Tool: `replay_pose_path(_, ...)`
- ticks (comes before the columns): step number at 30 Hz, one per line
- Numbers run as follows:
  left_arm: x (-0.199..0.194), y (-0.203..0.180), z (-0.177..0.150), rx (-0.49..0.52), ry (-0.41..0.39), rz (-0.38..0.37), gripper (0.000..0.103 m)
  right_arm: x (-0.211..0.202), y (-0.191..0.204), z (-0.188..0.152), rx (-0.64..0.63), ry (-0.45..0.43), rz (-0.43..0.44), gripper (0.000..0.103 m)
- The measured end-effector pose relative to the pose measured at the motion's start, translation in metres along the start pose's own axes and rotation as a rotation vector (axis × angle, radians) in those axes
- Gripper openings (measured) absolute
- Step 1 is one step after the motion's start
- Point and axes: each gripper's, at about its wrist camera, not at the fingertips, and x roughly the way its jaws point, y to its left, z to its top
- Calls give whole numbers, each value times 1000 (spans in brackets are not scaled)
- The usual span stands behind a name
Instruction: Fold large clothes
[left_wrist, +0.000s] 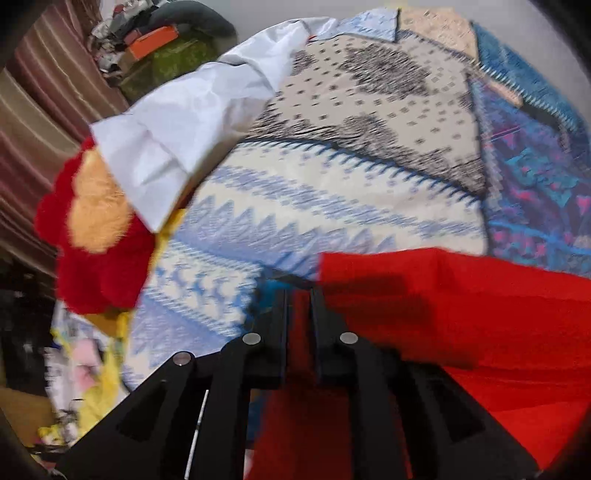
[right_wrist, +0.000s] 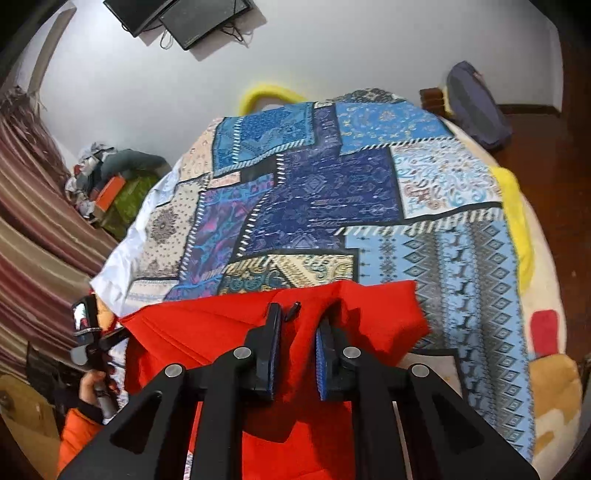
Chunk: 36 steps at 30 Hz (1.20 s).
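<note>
- Two grippers are seen: the left gripper (left_wrist: 299, 295) and the right gripper (right_wrist: 300, 314), each with its jaws narrowly apart and one red garment (right_wrist: 207, 332) lying between them; whether the pads press on it cannot be told.
- One red garment (left_wrist: 461, 314) is spread at the near edge of one patchwork bedspread (right_wrist: 332, 192).
- Only the left wrist view shows one red and orange plush cushion (left_wrist: 96, 236).
- Only the right wrist view shows one hand (right_wrist: 90, 384) with an orange sleeve (right_wrist: 77, 432), two wall screens (right_wrist: 177, 18) and one grey bag (right_wrist: 476, 107).
</note>
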Motion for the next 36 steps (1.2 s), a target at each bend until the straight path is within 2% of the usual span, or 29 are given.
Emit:
replay_pose_path(3, -4, 14, -2, -9, 12, -25, 14, -9, 7, -2, -43, -26, -74, 12)
replay_pose_path(5, -14, 26, -4, -25, 1, -80, 16, -15, 11, -4, -48, -41, -117, 12)
replay_pose_path(8, -39, 36, -8, -5, -51, -110, 18, -14, 24, -7, -119, -47, -190, 12)
replay_pose_path(9, -48, 35, -10, 21, -69, -112, 24, -14, 30, -8, -134, -62, -216, 12)
replay_pose_path(10, -58, 32, -12, 57, -89, -120, 36, -13, 32, -8, -129, -67, -225, 12)
replay_pose_path(11, -64, 28, -14, 83, -107, -134, 44, -12, 33, -6, -115, -68, -226, 12)
replay_pose_path(12, -72, 24, -19, 113, -130, -149, 60, -10, 34, -4, -92, -64, -222, 12)
replay_pose_path(13, -81, 16, -27, 158, -165, -154, 68, -6, 34, -2, -66, -53, -216, 12)
replay_pose_path(16, -87, -11, -43, 247, -186, -182, 78, 12, 35, 1, -45, -12, -243, 12)
replay_pose_path(20, -71, -58, -63, 326, -113, -293, 78, 27, 37, -6, -78, -12, -300, 12)
replay_pose_path(22, -58, -88, -72, 379, -81, -303, 78, 31, 35, -7, -84, -8, -304, 12)
replay_pose_path(24, -51, -111, -77, 403, -94, -266, 79, 37, 31, -7, -69, 23, -293, 12)
replay_pose_path(26, -39, -122, -72, 365, -93, -234, 87, 41, 28, -6, -86, 46, -276, 12)
replay_pose_path(28, -26, -118, -67, 304, -84, -236, 103, 41, 27, -2, -135, 57, -278, 12)
replay_pose_path(29, -23, -116, -67, 291, -79, -245, 103, 39, 26, 1, -154, 60, -277, 12)
replay_pose_path(31, -18, -109, -68, 270, -81, -280, 103, 32, 10, 12, -106, 62, -232, 12)
replay_pose_path(33, -20, -109, -71, 271, -90, -261, 103, 26, -15, 24, 23, 78, -129, 12)
replay_pose_path(34, -21, -110, -71, 270, -92, -252, 103, 17, -26, 30, 55, 35, -219, 12)
replay_pose_path(35, -22, -110, -72, 268, -93, -248, 103, 3, -34, 35, 42, -33, -381, 12)
replay_pose_path(36, -23, -110, -72, 263, -91, -248, 103, -6, -39, 38, 39, -67, -431, 12)
